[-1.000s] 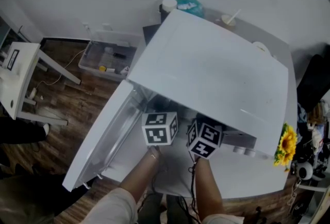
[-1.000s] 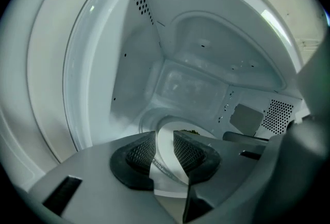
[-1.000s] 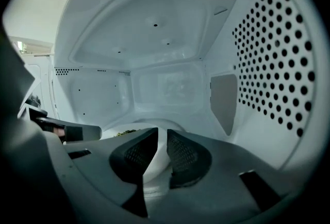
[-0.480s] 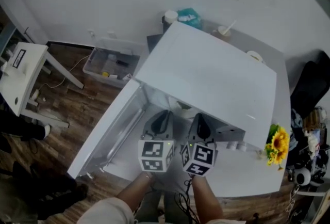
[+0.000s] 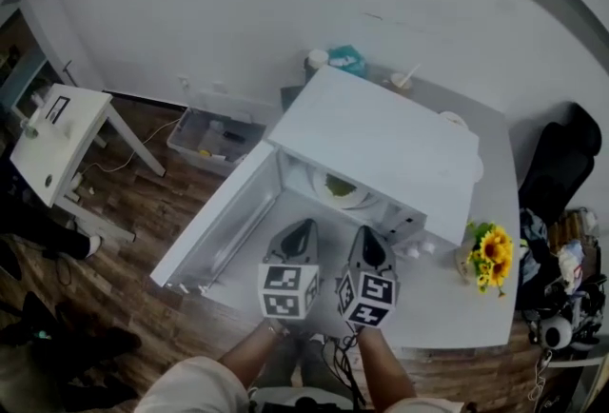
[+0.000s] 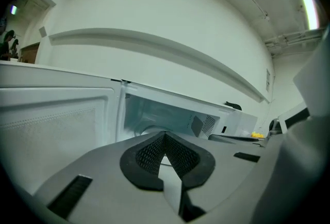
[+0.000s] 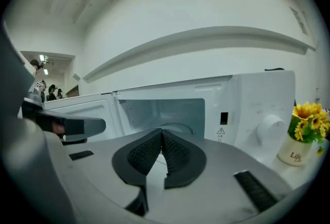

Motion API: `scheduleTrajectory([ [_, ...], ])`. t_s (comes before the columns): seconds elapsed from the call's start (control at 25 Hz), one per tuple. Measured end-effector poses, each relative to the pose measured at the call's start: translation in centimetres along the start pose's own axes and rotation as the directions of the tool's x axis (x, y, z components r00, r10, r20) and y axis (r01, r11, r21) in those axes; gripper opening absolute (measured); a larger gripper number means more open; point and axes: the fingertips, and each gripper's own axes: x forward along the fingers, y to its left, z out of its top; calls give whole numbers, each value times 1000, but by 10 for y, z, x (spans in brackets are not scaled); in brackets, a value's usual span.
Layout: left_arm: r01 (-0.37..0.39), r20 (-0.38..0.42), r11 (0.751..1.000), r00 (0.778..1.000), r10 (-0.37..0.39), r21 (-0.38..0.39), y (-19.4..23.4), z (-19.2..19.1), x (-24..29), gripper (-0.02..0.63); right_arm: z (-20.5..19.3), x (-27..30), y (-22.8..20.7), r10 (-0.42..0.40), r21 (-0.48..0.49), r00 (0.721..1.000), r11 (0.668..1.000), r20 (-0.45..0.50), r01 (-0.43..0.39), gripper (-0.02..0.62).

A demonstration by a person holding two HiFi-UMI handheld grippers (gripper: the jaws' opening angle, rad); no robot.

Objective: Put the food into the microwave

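The food (image 5: 339, 185) sat on a plate (image 5: 360, 200) inside the open microwave (image 5: 381, 140), which stood toward the left edge of the table (image 5: 447, 306). Its door (image 5: 224, 226) was swung out to the left. Near the table's front edge, the left gripper (image 5: 303, 228) had just closed its jaws on nothing. The right gripper (image 5: 366, 235) was likewise closed and empty.

We read "Lif" on the vase (image 7: 293, 154); any further letters blur. We see a warning triangle (image 7: 220, 130) on the microwave (image 7: 258, 107) front, its print beneath too small to read.
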Motion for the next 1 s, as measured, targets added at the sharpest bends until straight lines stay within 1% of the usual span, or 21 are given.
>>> scheduleTrajectory([
  [0.2, 18, -21, 1000, 1000, -18, 7, -19, 1, -39, 11, 1, -41, 9, 46, 10, 999, 999, -10, -46, 23],
  [0.4, 20, -33, 1000, 999, -20, 0, -32, 5, -65, 11, 0, -70, 14, 66, 17, 998, 998, -14, -66, 23],
  [0.68, 39, 1, 999, 999, -39, 23, -46, 23, -70, 11, 19, -79, 16, 51, 7, 998, 999, 34, -52, 21],
  [0.84, 35, 39, 999, 999, -36, 28, -49, 34, -73, 11, 28, -80, 19, 60, 2, 997, 998, 48, -60, 21],
  [1.0, 33, 51, 999, 998, -34, 31, -47, 38, -75, 11, 32, -82, 22, 67, 5, 996, 998, 59, -68, 21],
])
